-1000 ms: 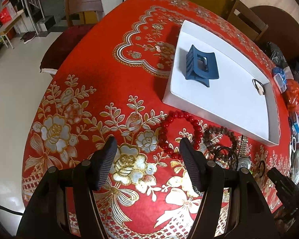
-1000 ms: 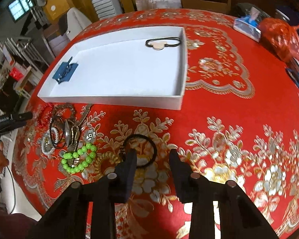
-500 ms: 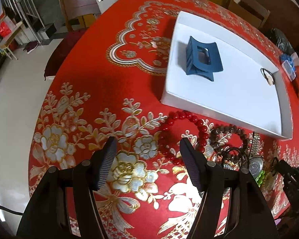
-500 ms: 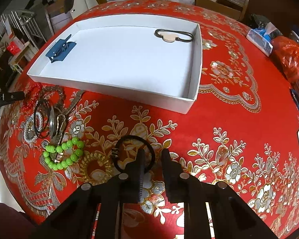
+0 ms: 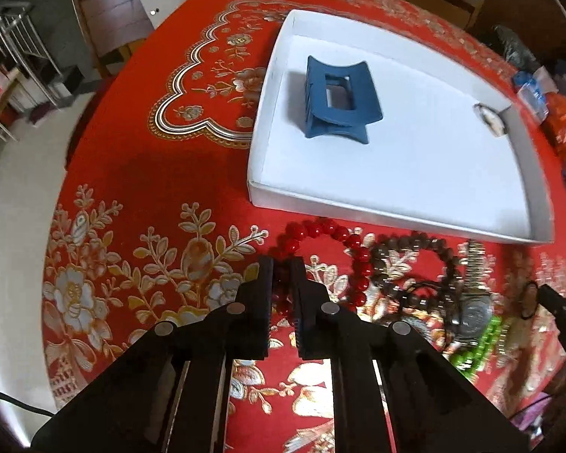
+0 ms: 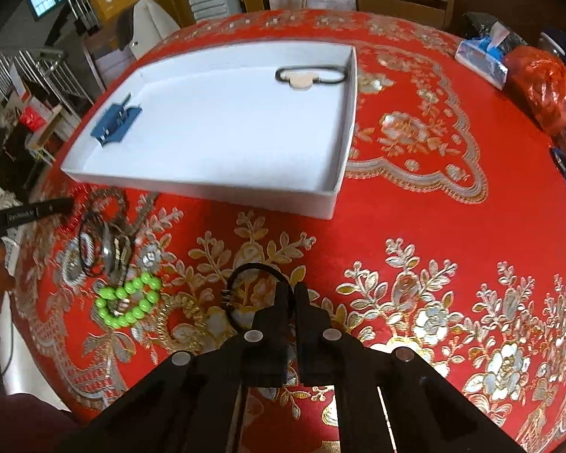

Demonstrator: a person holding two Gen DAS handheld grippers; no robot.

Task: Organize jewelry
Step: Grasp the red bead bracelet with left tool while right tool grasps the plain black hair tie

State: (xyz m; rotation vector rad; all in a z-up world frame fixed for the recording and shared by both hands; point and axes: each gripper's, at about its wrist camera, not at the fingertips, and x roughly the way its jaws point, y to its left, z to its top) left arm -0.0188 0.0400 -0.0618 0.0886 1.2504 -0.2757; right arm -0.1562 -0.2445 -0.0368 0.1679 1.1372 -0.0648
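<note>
The shallow white rectangular tray [image 6: 343,151] is sitting on the red, gold-flowered cloth of the desk [image 6: 434,226] and is holding only two pieces: a dark blue plastic claw hair clip [image 5: 337,102] near one end and a black elastic hair tie with a pale round charm [image 6: 309,75] in the far corner at the other end, well apart from each other. The right hand-held gripper [image 6: 289,294] is pinching the rim of a thin black hair-tie ring [image 6: 245,287] lying on the cloth in front of the tray, its jaws fully together on the band. The left hand-held gripper [image 5: 282,264] is closing on a red round-bead bracelet [image 5: 320,234] just in front of the tray's near wall, beads lying between its nearly shut jaws; whether the pads are pressing yet is unclear. Still waiting on the cloth, heaped together, are a brown wooden-bead bracelet [image 5: 407,249], a silver metal-link wristwatch [image 5: 471,302], a bright green bead bracelet [image 6: 128,298] and dark cords. Judged from this layout, the sorting is standing at an early stage: two items are stored, two are being picked up, and the heap is remaining.
</note>
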